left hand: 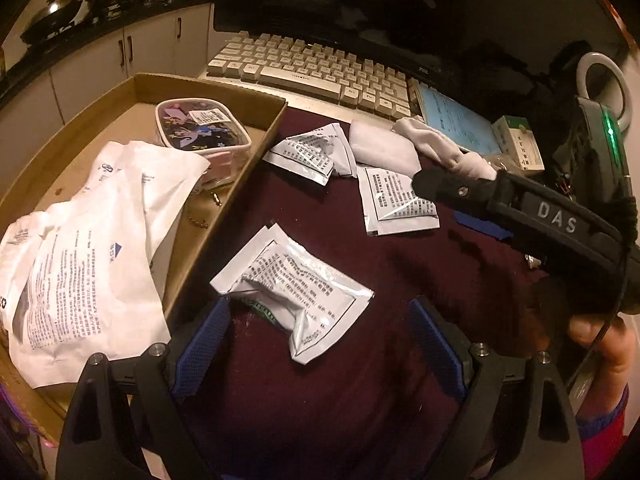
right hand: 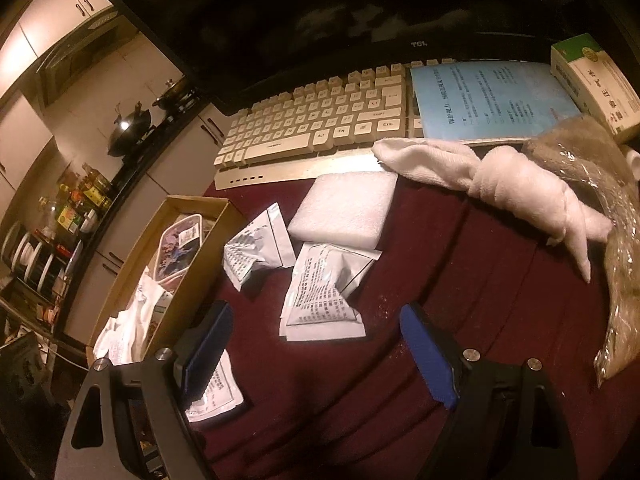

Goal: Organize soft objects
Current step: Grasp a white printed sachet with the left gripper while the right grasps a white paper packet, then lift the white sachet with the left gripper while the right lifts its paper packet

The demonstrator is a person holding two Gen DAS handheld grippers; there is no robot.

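Three crumpled foil sachets lie on the dark red cloth (right hand: 460, 280), and the nearest sachet (left hand: 294, 286) sits right in front of the left gripper (left hand: 320, 344). That gripper is spread wide, blue pads (left hand: 200, 348) far apart, nothing between them; the sachet's near corner lies just ahead of the gap, untouched as far as I can tell. The middle sachet (right hand: 320, 300) sits just ahead of the right gripper (right hand: 316, 356), which is also wide open and holding nothing, its left pad (right hand: 206, 352) over the nearest sachet. The far sachet (right hand: 256, 254) rests beside a white foam pad (right hand: 344, 212), with a twisted white cloth (right hand: 492, 176) beyond, touching a crinkled clear bag (right hand: 600, 220). To the left, the cardboard tray (left hand: 244, 184) holds white paper pouches (left hand: 92, 240) and a printed case (left hand: 202, 128). Behind everything: a keyboard (right hand: 308, 124), a blue sheet (right hand: 488, 100), a green-and-white box (right hand: 592, 84) and a dark monitor (right hand: 320, 12).
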